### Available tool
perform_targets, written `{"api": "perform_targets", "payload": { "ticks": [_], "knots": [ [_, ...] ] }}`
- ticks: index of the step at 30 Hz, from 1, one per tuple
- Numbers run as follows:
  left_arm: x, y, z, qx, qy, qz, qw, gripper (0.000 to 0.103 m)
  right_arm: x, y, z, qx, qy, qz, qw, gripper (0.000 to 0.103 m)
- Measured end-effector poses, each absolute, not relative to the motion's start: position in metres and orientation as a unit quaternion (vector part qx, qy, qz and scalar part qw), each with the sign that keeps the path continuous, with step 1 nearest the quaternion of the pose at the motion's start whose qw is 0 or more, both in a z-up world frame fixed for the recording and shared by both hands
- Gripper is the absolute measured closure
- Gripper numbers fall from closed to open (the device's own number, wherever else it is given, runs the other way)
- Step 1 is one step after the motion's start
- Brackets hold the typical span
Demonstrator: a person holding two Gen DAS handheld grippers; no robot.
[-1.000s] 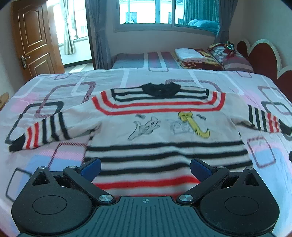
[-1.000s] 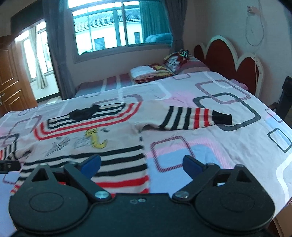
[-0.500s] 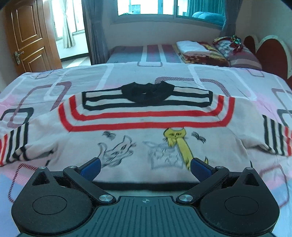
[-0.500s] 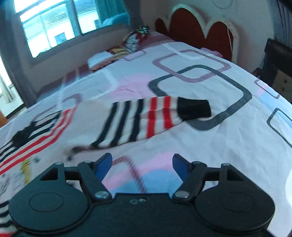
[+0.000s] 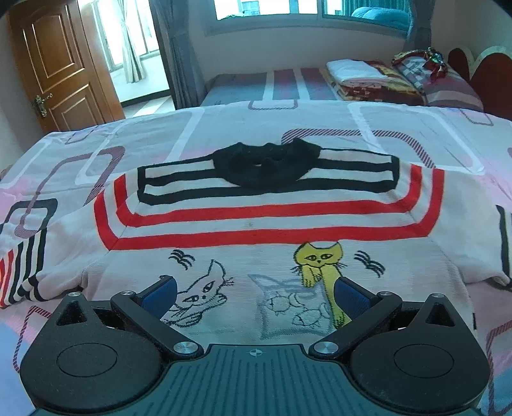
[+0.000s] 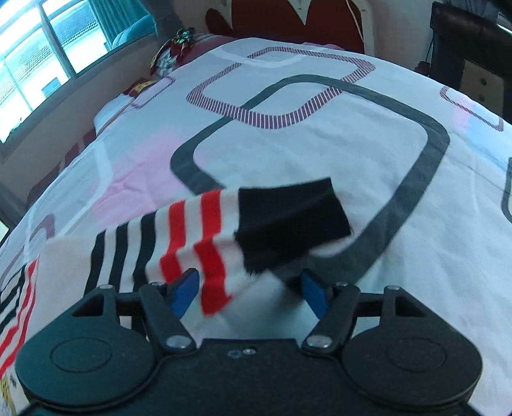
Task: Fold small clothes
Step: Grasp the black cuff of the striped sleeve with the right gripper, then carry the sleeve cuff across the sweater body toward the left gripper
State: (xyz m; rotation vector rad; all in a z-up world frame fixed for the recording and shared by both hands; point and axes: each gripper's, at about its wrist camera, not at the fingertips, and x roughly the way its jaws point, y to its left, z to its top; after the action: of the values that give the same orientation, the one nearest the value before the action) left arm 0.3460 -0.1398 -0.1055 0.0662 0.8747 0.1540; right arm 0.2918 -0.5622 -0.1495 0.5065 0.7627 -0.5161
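Our right gripper (image 6: 248, 292) has its jaws partly apart and closing, with the striped end of the sweater's sleeve (image 6: 204, 243) lying between the blue pads (image 6: 184, 291); we cannot tell whether the pads press on the cloth yet. Our left gripper (image 5: 254, 296) stands wide open above the chest of the sweater (image 5: 265, 224), gripping nothing, its pads flanking the cat drawings. The sweater lies flat, front up, on the patterned bedsheet (image 5: 400, 128): cream knit with red and black stripes, a black collar (image 5: 265, 164) at the far end, a yellow cat (image 5: 320, 259) and an outlined cat (image 5: 204, 297) on the front. The sleeve ends in a black cuff (image 6: 291, 220), resting on a grey square of the sheet. Beyond, folded bedding (image 5: 361, 76), a wooden door (image 5: 60, 64) and a window (image 5: 307, 9).
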Motion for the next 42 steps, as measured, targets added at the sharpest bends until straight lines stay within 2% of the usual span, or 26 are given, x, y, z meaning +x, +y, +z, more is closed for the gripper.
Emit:
{"api": "perform_targets", "payload": {
  "ticks": [2,3,4,5,6,9,13,18,21,25,27,28,29,30,32,40,42],
  "knots": [
    [0.350,-0.138,-0.108,0.030,0.423,0.076,0.902,0.000,0.298,-0.564,-0.151,0.228,0.360,-0.257,0.867,0.048],
    [0.351,-0.136,-0.109,0.030,0.425,0.078,0.902,0.000,0.301,-0.565,-0.152,0.224,0.358,-0.261,0.868,0.051],
    [0.353,-0.134,-0.110,0.029,0.426,0.078,0.901,0.000,0.302,-0.565,-0.152,0.221,0.354,-0.264,0.870,0.065],
    [0.354,-0.132,-0.111,0.026,0.425,0.074,0.902,0.000,0.304,-0.567,-0.152,0.223,0.347,-0.258,0.874,0.087],
    [0.355,-0.128,-0.111,0.020,0.424,0.070,0.903,0.000,0.305,-0.570,-0.152,0.233,0.342,-0.245,0.877,0.091],
    [0.358,-0.117,-0.110,0.009,0.424,0.063,0.904,0.000,0.305,-0.561,-0.143,0.218,0.319,-0.236,0.892,0.093],
    [0.363,-0.096,-0.104,0.001,0.418,0.053,0.907,0.000,0.312,-0.520,-0.112,0.179,0.280,-0.179,0.926,0.094],
    [0.372,-0.049,-0.094,-0.034,0.419,0.043,0.906,0.000,0.344,-0.409,-0.075,0.115,0.260,-0.055,0.957,0.094],
    [0.376,-0.015,-0.093,-0.065,0.424,0.041,0.902,0.000,0.364,-0.331,-0.077,0.091,0.270,0.021,0.958,0.094],
    [0.381,0.023,-0.100,-0.110,0.432,0.029,0.895,0.000,0.389,-0.240,-0.110,0.065,0.322,0.093,0.940,0.094],
    [0.385,0.031,-0.107,-0.127,0.442,0.016,0.888,0.000,0.396,-0.210,-0.131,0.059,0.352,0.116,0.927,0.087],
    [0.388,0.033,-0.112,-0.136,0.449,0.006,0.883,0.000,0.397,-0.197,-0.140,0.051,0.372,0.124,0.918,0.078],
    [0.390,0.032,-0.116,-0.144,0.456,-0.006,0.878,0.000,0.398,-0.189,-0.147,0.045,0.387,0.126,0.912,0.075],
    [0.393,0.030,-0.120,-0.152,0.464,-0.018,0.873,0.000,0.396,-0.185,-0.150,0.039,0.393,0.124,0.910,0.072],
    [0.399,0.021,-0.129,-0.169,0.482,-0.047,0.859,0.000,0.387,-0.186,-0.145,0.031,0.387,0.123,0.913,0.061],
    [0.435,-0.027,-0.175,-0.243,0.490,-0.106,0.831,0.000,0.328,-0.241,-0.118,0.008,0.346,0.060,0.936,0.052],
    [0.439,-0.035,-0.181,-0.247,0.466,-0.110,0.842,0.000,0.319,-0.259,-0.119,0.013,0.345,0.041,0.938,0.051]
  ]
}}
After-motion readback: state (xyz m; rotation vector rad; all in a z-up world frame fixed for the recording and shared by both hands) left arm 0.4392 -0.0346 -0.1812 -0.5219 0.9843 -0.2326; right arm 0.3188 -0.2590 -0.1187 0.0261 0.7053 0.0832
